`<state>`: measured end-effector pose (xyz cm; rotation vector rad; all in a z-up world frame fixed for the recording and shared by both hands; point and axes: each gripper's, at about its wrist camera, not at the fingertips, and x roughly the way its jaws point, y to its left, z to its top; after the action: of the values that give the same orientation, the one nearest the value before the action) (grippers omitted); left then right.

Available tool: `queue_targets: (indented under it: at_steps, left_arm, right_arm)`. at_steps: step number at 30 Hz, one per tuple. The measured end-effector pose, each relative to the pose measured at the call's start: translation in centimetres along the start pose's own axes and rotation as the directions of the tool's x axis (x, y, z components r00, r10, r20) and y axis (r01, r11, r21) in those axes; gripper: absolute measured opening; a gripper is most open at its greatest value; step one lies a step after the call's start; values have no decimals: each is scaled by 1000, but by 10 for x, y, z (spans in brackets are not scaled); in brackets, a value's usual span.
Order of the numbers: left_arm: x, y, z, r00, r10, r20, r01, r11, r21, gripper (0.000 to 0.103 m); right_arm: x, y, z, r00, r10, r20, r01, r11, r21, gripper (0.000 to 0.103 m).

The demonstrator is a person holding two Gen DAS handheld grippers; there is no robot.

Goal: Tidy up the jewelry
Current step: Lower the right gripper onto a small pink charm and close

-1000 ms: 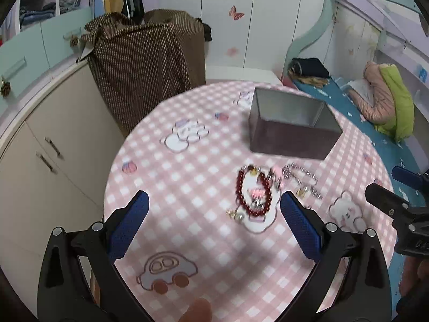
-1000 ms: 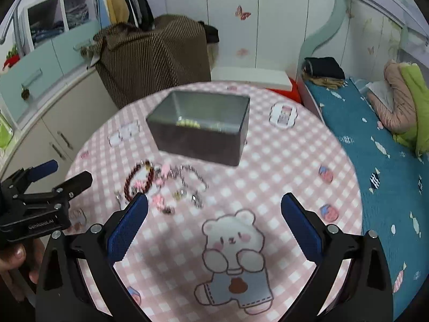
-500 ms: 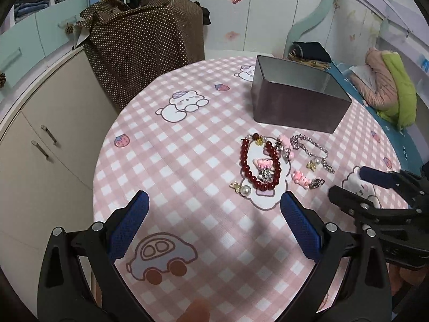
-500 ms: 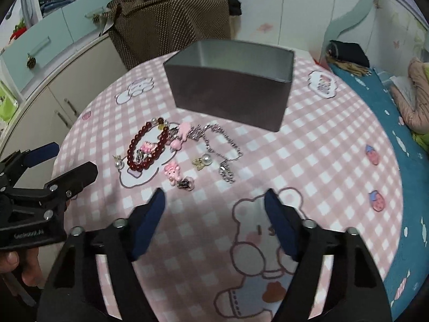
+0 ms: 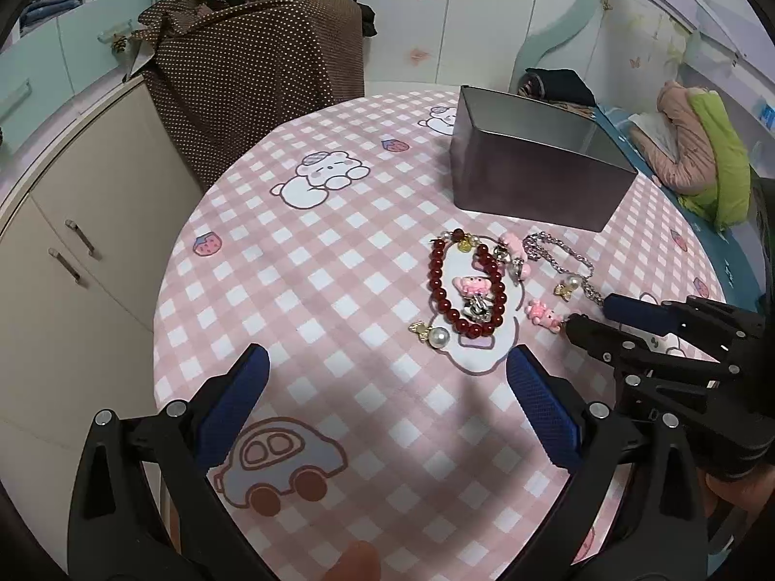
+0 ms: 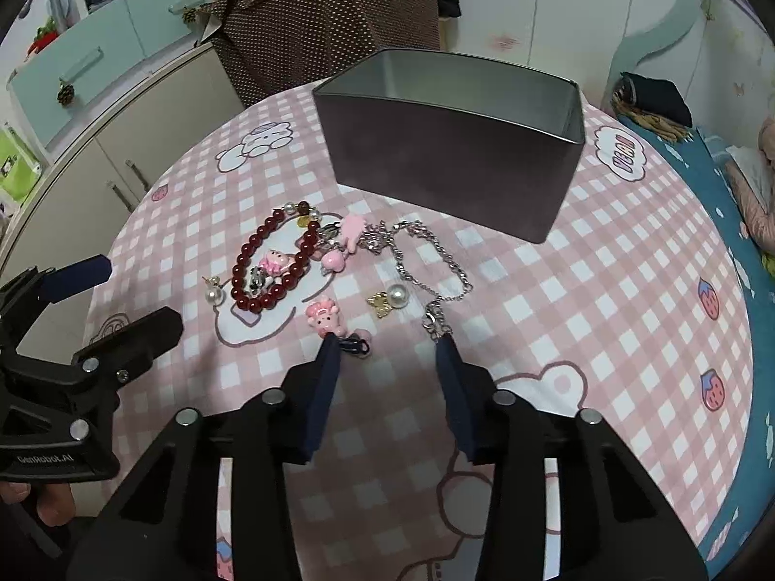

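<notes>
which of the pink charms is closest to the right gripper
The pink bear-shaped charm lying just ahead of the right gripper, near its left fingertip. The other pink charms sit farther off: one inside the dark red bead bracelet, two nearer the grey metal box.

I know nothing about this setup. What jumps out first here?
A heap of jewelry on the pink checked tablecloth: a red bead bracelet, a silver chain, pearls and pink charms. Behind it stands an open grey tin. The right gripper, open, is right at the pile's near edge.

Soft, even indoor light fills both views, with no harsh glare. Diffuse shadows fall on the pink checked tablecloth (image 6: 557, 300) beneath the grippers. Fisheye distortion bends the edges into dark vignetted corners; focus stays sharp.
</notes>
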<state>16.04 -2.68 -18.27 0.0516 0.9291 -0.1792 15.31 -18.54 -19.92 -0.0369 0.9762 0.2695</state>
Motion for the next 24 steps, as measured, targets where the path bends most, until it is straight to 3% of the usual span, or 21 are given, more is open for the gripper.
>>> queue_targets:
  at_steps: [5, 9, 16, 21, 24]
  left_arm:
    - [2, -2, 1, 1000, -4, -5, 4, 1000, 0, 98]
    - [2, -3, 1, 1000, -6, -5, 6, 1000, 0, 98]
    - [2, -2, 3, 1000, -7, -2, 7, 1000, -1, 98]
    - [2, -2, 3, 1000, -8, -3, 8, 1000, 0, 98]
    - [2, -2, 4, 1000, -11, -2, 11, 1000, 0, 98]
  right_arm:
    - [1, 8, -1, 1000, -1, 13, 1, 999, -43, 13]
    - [3, 10, -1, 1000, 3, 24, -2, 998, -64, 2]
    - [0, 5, 2, 998, 40, 39, -38, 998, -49, 5]
    - [4, 9, 7, 999, 24, 33, -22, 997, -75, 8]
    - [6, 10, 8, 999, 29, 29, -27, 997, -75, 21]
